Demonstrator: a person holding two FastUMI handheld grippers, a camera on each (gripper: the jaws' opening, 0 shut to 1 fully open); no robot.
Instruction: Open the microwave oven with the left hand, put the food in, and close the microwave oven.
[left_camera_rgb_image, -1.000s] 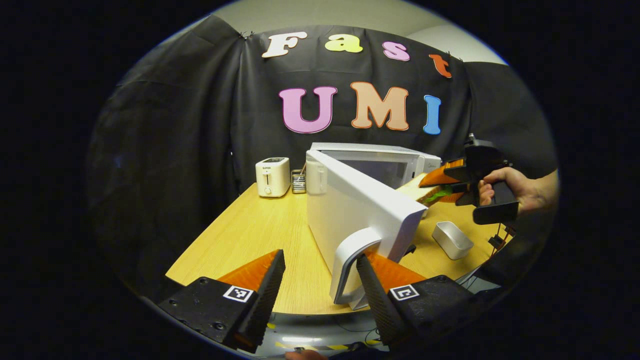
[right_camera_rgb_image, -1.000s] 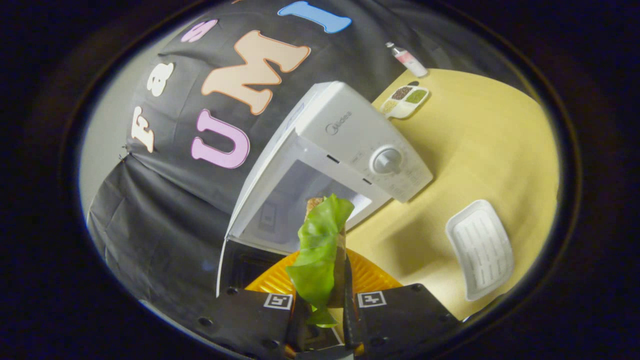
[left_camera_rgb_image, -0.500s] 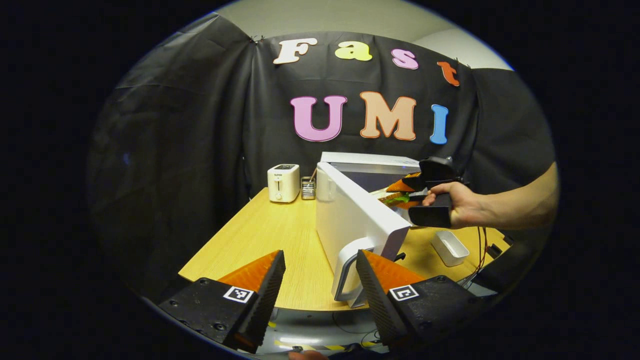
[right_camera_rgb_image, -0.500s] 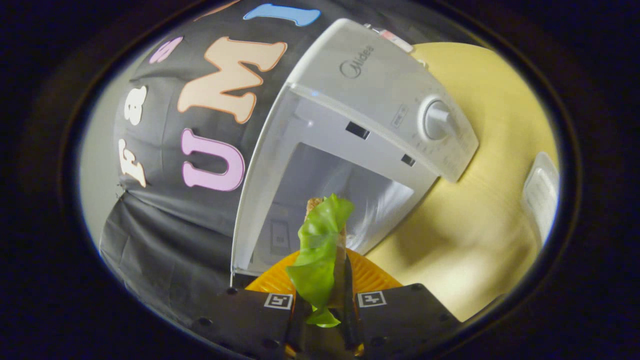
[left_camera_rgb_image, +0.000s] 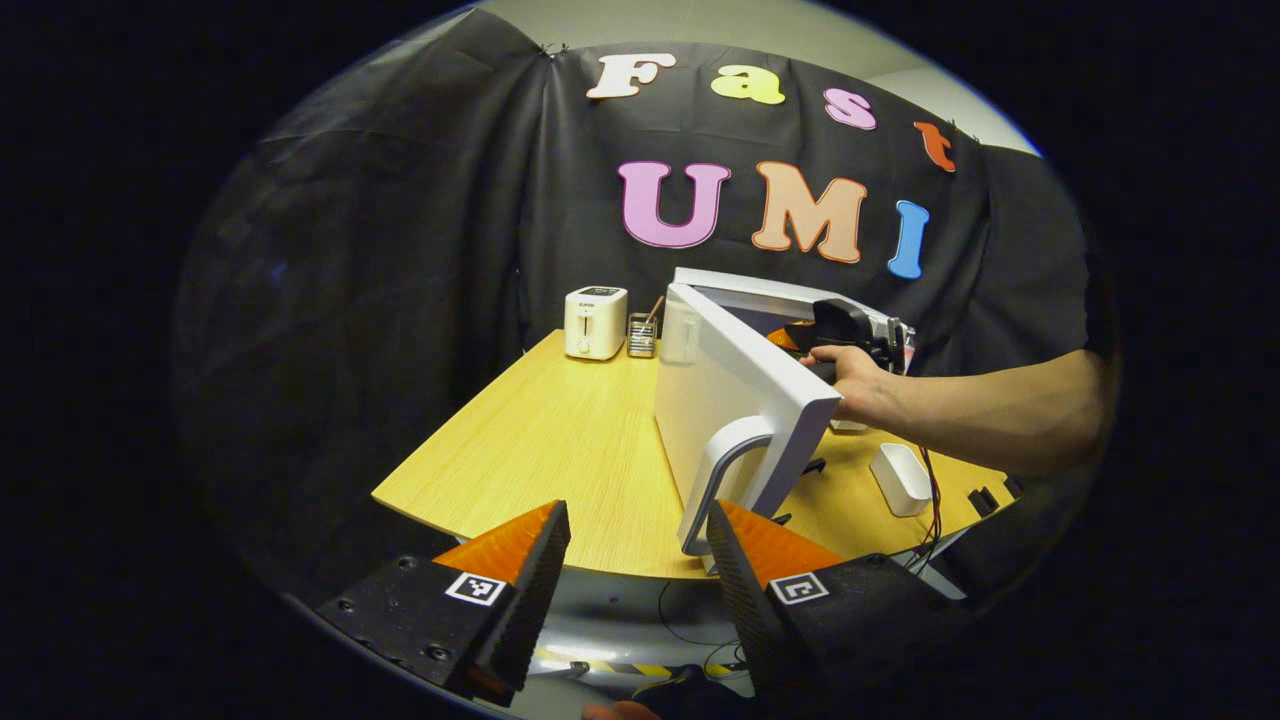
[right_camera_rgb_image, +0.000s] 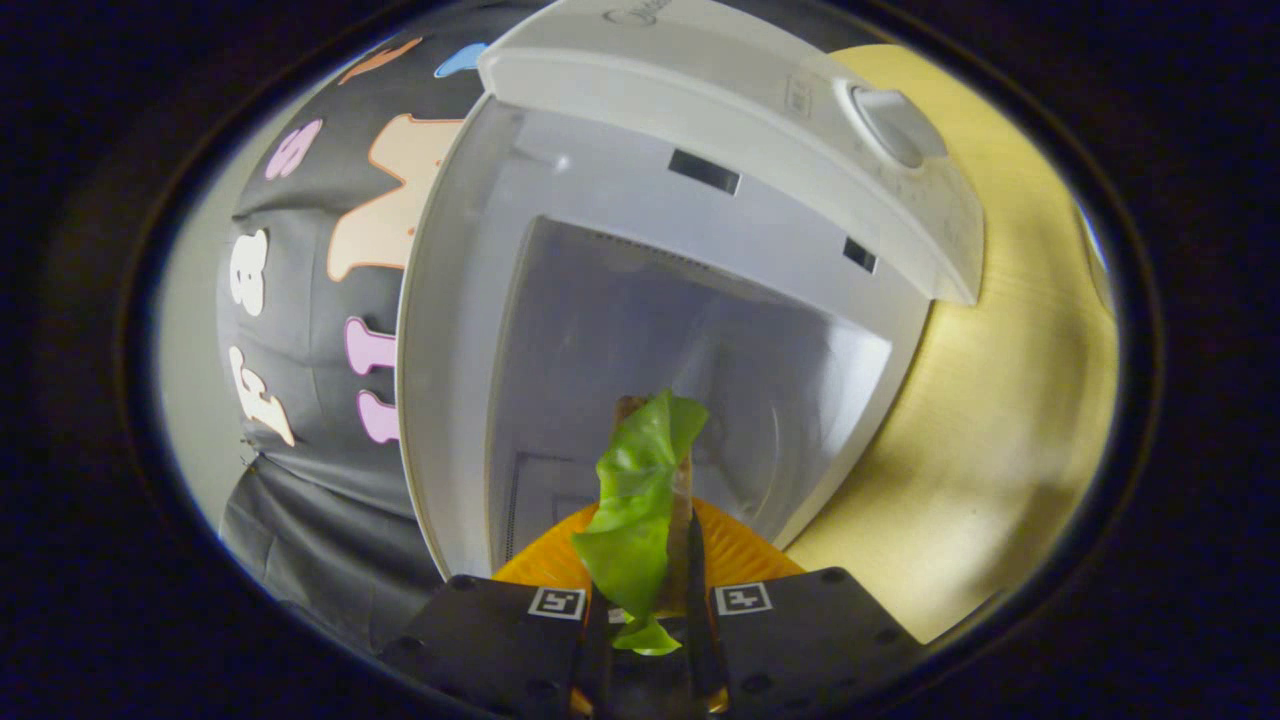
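The white microwave (left_camera_rgb_image: 770, 292) stands on the wooden table (left_camera_rgb_image: 540, 450) with its door (left_camera_rgb_image: 735, 385) swung wide toward me. My left gripper (left_camera_rgb_image: 638, 560) is open just in front of the table's edge, with the door handle (left_camera_rgb_image: 722, 475) beyond its right finger and not gripped. A hand holds my right gripper (left_camera_rgb_image: 835, 325) at the oven's mouth. In the right gripper view, my right gripper (right_camera_rgb_image: 650, 570) is shut on a sandwich (right_camera_rgb_image: 640, 500) with green lettuce, its tip at the open cavity (right_camera_rgb_image: 690, 360).
A white toaster (left_camera_rgb_image: 595, 322) and a small rack (left_camera_rgb_image: 641, 335) stand at the table's back left. A small white tray (left_camera_rgb_image: 900, 478) lies right of the door. The oven's knob (right_camera_rgb_image: 895, 115) sits on the panel right of the cavity.
The right gripper has carried the sandwich forward up to the oven's opening. The left gripper has drawn back from the door handle, still open.
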